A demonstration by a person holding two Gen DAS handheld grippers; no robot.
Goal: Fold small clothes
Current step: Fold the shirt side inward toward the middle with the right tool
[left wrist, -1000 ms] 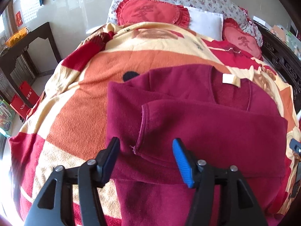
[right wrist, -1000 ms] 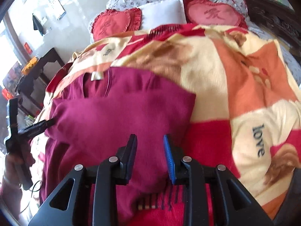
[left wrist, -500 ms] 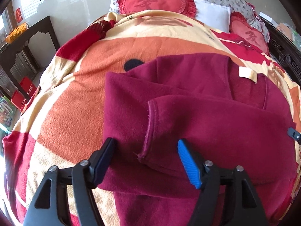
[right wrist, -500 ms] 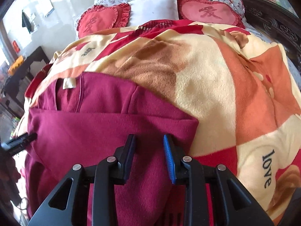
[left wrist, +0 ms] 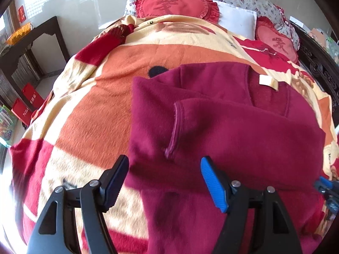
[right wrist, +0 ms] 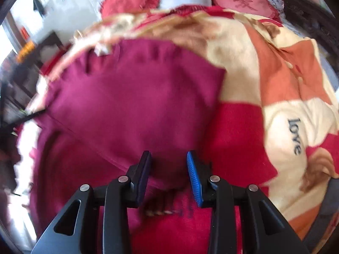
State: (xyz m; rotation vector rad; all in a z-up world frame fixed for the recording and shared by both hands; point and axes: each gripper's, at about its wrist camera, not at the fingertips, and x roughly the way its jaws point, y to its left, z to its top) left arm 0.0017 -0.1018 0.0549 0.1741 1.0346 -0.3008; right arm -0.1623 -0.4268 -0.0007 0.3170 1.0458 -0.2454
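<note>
A maroon fleece top [left wrist: 222, 127] lies flat on the patterned blanket [left wrist: 89, 110], a sleeve folded across its chest and a white neck label [left wrist: 267, 81] showing. My left gripper [left wrist: 164, 182] is open just above the top's left side, below the sleeve cuff [left wrist: 172, 133]. My right gripper [right wrist: 168, 172] is open and empty above the top's [right wrist: 131, 97] lower right part; this view is blurred. The right gripper's blue tip shows at the right edge of the left wrist view [left wrist: 326, 185].
Red heart cushions [left wrist: 175, 5] and a white pillow [left wrist: 235, 20] lie at the head of the bed. A dark side table [left wrist: 27, 42] with an orange basket stands left, with red bags [left wrist: 27, 103] on the floor. A dark carved bed frame [left wrist: 317, 63] runs along the right.
Both grippers have drawn back toward the near end of the top. The right gripper's jaws have opened a little wider. The top lies as before.
</note>
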